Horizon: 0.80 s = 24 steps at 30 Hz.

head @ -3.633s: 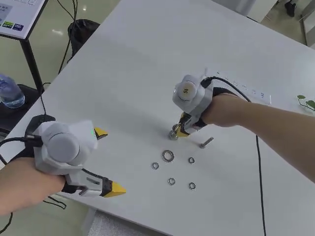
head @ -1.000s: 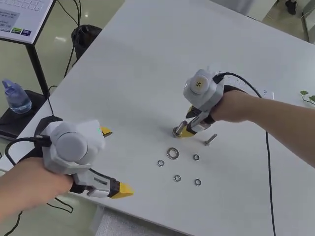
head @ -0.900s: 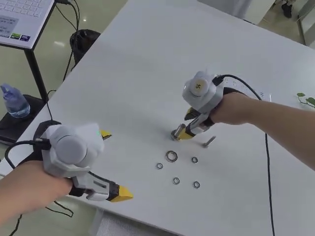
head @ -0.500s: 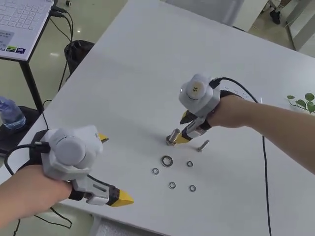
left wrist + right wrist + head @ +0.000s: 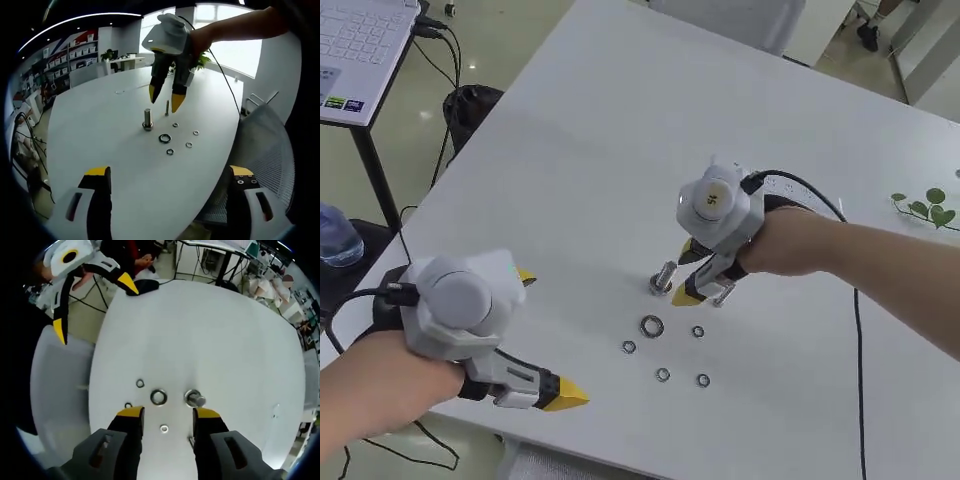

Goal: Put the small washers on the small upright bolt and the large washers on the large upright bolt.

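The right gripper (image 5: 688, 272) is open, just beside the big bolt (image 5: 662, 277) standing up. The left gripper (image 5: 548, 335) is wide open and holds nothing.

Nothing can be read with certainty. The round yellow sticker (image 5: 708, 198) on top of the right gripper (image 5: 685, 272) carries dark digits, apparently two, too blurred to make out. Far out past the left gripper (image 5: 548, 334), a laptop (image 5: 365, 35) bears small coloured stickers (image 5: 337, 103), their print illegible.
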Motion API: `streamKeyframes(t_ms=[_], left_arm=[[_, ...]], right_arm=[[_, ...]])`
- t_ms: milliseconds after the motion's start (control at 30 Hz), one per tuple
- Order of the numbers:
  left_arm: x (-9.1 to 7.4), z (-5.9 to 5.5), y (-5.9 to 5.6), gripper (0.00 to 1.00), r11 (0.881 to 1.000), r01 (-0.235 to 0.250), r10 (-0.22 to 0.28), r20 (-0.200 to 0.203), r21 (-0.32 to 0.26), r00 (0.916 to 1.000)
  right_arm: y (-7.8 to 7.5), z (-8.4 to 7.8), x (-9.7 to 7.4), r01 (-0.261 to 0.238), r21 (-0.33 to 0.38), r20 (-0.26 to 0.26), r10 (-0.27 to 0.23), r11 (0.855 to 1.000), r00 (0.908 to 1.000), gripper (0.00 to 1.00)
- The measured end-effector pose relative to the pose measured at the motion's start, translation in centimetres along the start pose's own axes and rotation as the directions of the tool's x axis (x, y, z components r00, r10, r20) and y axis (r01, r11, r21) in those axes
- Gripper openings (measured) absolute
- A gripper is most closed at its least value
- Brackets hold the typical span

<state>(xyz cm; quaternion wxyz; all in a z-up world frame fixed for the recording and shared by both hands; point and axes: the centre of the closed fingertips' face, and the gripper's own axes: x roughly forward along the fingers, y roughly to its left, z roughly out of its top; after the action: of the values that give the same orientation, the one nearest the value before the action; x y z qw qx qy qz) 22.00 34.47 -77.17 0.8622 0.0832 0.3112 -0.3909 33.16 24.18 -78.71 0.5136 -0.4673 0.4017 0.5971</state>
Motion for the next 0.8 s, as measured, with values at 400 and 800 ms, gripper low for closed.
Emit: streamKeyframes(t_ms=[400, 800], left_arm=[[-0.3, -0.6, -0.4, 0.95, 1.000, -0.004, 0.004, -0.008, -0.005, 1.0000], [-0.4, -0.4, 0.0, 0.94, 1.000, -0.020, 0.020, 0.002, -0.010, 0.9998]], right_arm=[[1.1, 0.4, -0.5, -0.013, 0.005, 0.036, 0.013, 1.000, 0.9993, 0.39], [1.7, 0.0, 1.4, -0.020, 0.029, 0.036, 0.019, 0.999, 0.9992, 0.39]])
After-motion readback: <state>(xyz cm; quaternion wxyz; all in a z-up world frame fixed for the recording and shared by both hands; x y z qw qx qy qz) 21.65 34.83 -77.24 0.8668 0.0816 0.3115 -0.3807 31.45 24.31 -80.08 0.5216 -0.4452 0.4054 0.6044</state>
